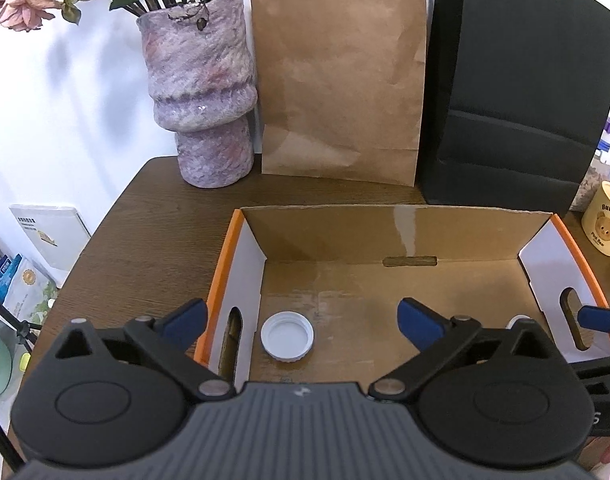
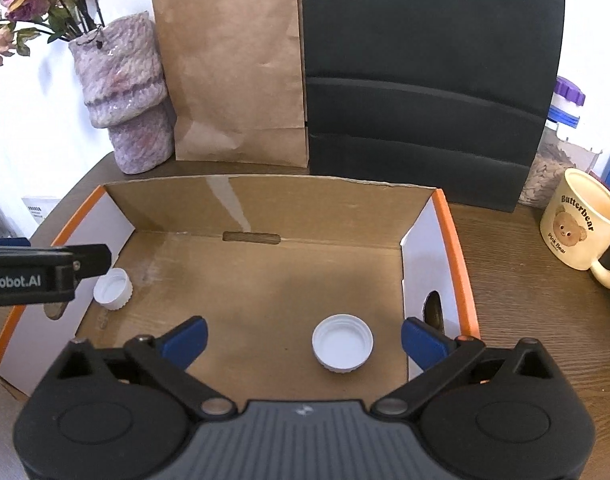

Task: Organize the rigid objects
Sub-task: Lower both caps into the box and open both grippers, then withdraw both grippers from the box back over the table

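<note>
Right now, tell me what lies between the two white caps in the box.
Only bare cardboard floor of the box. The right wrist view shows it: one white cap near the left wall, the other white cap nearer the right wall.

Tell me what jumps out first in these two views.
The open cardboard box with orange edges fills mid-table, holding two white caps: one near its right wall, one at its left. Both sets of jaws hang open over it. Behind stand a brown paper bag and a black bag.
</note>
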Demonstrator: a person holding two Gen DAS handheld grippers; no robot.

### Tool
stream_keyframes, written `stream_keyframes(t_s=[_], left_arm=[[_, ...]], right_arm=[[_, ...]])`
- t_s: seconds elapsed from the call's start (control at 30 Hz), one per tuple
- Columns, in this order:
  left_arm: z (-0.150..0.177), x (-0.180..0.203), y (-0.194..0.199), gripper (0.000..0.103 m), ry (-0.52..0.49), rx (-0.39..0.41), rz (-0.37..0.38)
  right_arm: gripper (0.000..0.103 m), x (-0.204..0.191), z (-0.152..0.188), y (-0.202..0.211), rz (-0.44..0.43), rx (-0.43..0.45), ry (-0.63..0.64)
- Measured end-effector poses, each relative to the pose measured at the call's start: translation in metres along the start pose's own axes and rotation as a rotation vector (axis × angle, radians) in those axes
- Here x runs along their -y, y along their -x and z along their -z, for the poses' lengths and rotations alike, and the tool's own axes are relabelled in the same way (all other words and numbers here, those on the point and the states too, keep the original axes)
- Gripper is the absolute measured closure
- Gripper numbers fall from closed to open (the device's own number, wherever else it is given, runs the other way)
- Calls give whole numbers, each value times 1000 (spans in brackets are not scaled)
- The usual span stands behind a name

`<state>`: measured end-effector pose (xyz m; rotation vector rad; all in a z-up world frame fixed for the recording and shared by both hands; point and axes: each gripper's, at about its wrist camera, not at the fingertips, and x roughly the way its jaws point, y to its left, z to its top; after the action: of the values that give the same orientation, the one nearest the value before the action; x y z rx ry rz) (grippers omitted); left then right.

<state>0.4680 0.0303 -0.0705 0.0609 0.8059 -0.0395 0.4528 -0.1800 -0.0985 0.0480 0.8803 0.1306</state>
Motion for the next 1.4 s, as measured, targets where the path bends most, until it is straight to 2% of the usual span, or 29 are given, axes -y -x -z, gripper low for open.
stream_keyframes(t_s=[0.77, 1.4], left_arm=[[10, 5, 63, 0, 4, 71, -17], [51, 22, 154, 0, 37, 119, -36]], right_arm=[[0, 3, 12, 56, -6, 61, -6], [0, 21, 58, 140, -32, 97, 18]])
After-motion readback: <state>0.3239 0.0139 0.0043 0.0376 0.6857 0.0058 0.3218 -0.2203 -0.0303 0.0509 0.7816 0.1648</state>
